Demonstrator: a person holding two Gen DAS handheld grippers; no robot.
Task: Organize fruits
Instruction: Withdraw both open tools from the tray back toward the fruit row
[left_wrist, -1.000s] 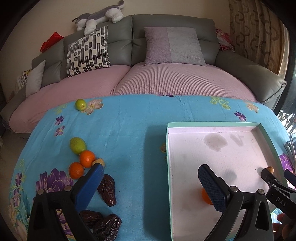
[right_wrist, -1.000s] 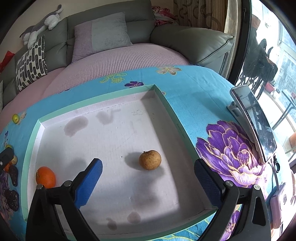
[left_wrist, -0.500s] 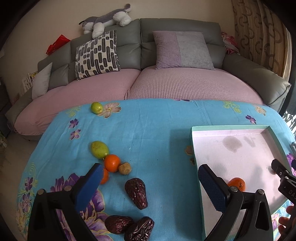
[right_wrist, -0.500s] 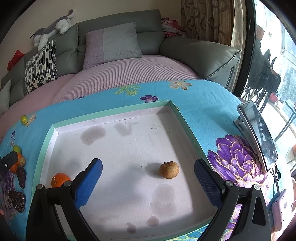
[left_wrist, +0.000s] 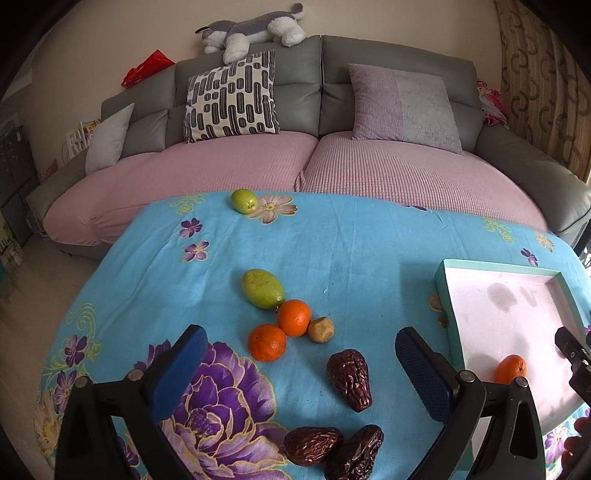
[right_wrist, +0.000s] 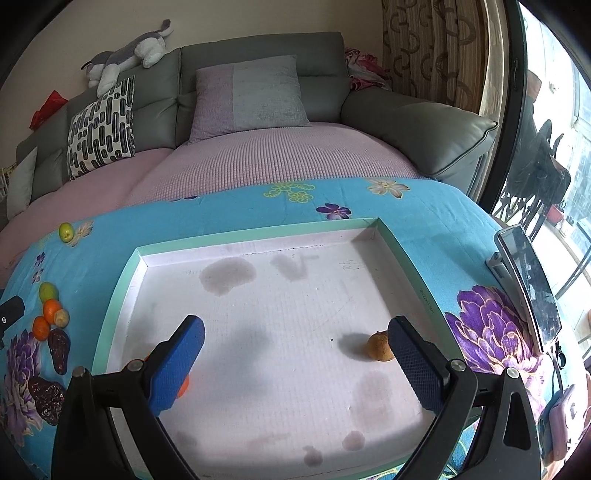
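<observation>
The left gripper (left_wrist: 301, 356) is spread wide and holds nothing, hanging over the cloth (left_wrist: 351, 251) with two oranges (left_wrist: 293, 317), a longan (left_wrist: 321, 329), a green fruit (left_wrist: 263, 288) and three dates (left_wrist: 349, 379) lying loose between and ahead of its fingers. The right gripper (right_wrist: 295, 343) is equally wide apart and empty above the tray (right_wrist: 122, 291). In the tray, a brown fruit (right_wrist: 379, 345) sits just beside its right finger and an orange (right_wrist: 184, 384) shows partly behind its left finger.

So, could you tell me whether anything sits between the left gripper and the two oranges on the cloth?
Nothing visible does. The left gripper is open and empty, with bare cloth up to the oranges; the nearest date lies off to the right.
</observation>
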